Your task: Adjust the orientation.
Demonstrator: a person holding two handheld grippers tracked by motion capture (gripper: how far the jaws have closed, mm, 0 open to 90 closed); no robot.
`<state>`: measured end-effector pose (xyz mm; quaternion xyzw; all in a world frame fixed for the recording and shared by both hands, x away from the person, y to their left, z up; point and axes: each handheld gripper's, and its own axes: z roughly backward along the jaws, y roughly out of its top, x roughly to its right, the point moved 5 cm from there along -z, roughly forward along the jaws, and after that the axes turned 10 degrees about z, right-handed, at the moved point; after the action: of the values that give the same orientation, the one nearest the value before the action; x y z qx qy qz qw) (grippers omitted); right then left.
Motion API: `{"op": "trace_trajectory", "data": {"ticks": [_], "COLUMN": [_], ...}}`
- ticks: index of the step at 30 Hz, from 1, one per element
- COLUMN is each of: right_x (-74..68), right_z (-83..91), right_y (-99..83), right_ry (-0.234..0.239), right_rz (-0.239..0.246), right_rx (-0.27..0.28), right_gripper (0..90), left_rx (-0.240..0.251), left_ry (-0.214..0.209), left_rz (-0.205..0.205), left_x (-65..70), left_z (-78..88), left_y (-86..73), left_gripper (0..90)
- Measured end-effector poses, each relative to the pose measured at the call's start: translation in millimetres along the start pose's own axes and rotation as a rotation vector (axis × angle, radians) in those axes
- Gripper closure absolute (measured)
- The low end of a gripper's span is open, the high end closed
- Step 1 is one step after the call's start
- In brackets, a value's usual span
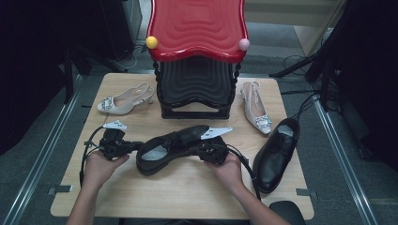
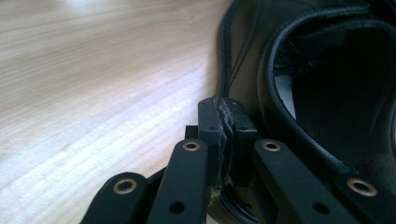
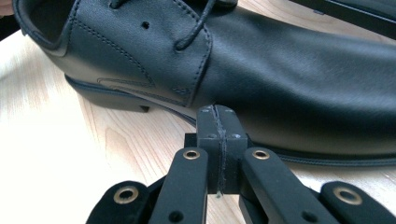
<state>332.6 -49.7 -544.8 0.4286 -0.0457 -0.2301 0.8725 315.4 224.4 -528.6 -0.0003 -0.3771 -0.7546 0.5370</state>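
While the wooden table (image 1: 187, 192) takes up most of the space, the biggest thing on it is that red and black shoe rack (image 1: 197, 56) at the far edge, with a yellow ball (image 1: 151, 42) and a pink ball (image 1: 244, 44) on its front corners. A pale heeled shoe (image 1: 124, 99) lies to the left of the rack and a second pale heel (image 1: 256, 107) lies to the right, both with sparkly buckles.

Closer to the person, one black dress shoe (image 1: 171, 147) sits in the middle of the table, lying crosswise with its opening toward the left. Its mate, the other black shoe (image 1: 277, 154), is off to the right, pointing toward the near edge, not touched by anything.

The left gripper (image 1: 133, 146) is at the heel end of the middle shoe. In the left gripper view its jaws are pinched onto the back rim of that shoe (image 2: 280, 70), with the leather edge squeezed between the pads.

The right gripper (image 1: 202, 151) is up against the toe side. In the right gripper view the jaws are pressed flat together with nothing between them, tips right at the shoe's side (image 3: 303, 88) just above the sole; can't tell for sure if they touch it.

Both hands are wrapped around the gripper handles, left hand (image 1: 101, 166), right hand (image 1: 230, 171).
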Motion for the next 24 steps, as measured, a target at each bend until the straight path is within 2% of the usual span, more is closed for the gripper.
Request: {"op": "trace_trajectory", "data": {"ticks": [3, 6, 9, 16, 20, 24], "right_x": [-0.1, 1.0, 4.8, 7.7, 5.7, 2.4], "right_z": [0.1, 0.6, 2.0, 1.2, -0.3, -1.3], "right_y": [0.2, 0.4, 0.0, 0.0, -0.5, 0.4], "right_ry": [0.001, -0.009, -0.017, -0.023, -0.005, -0.008], "right_rz": [-0.003, -0.008, -0.020, -0.033, -0.032, -0.021], "right_rx": [0.003, 0.005, 0.008, 0.013, 0.006, 0.004], "right_gripper": [90.0, 90.0, 90.0, 90.0, 90.0, 90.0], "left_rx": [-0.014, -0.031, -0.041, -0.054, -0.054, -0.041], "left_ry": [-0.032, -0.039, -0.081, -0.092, -0.134, -0.128], "left_rz": [-0.006, -0.019, -0.017, -0.030, -0.024, -0.033], "left_x": [7.1, 12.1, 16.9, 24.2, 31.0, 39.6], "left_z": [-2.6, -4.6, -6.5, -7.6, -7.9, -8.7], "left_y": [-4.3, -8.0, -11.4, -17.3, -23.6, -28.9], "left_gripper": [86.9, 86.9, 86.9, 87.2, 87.0, 87.3]}}
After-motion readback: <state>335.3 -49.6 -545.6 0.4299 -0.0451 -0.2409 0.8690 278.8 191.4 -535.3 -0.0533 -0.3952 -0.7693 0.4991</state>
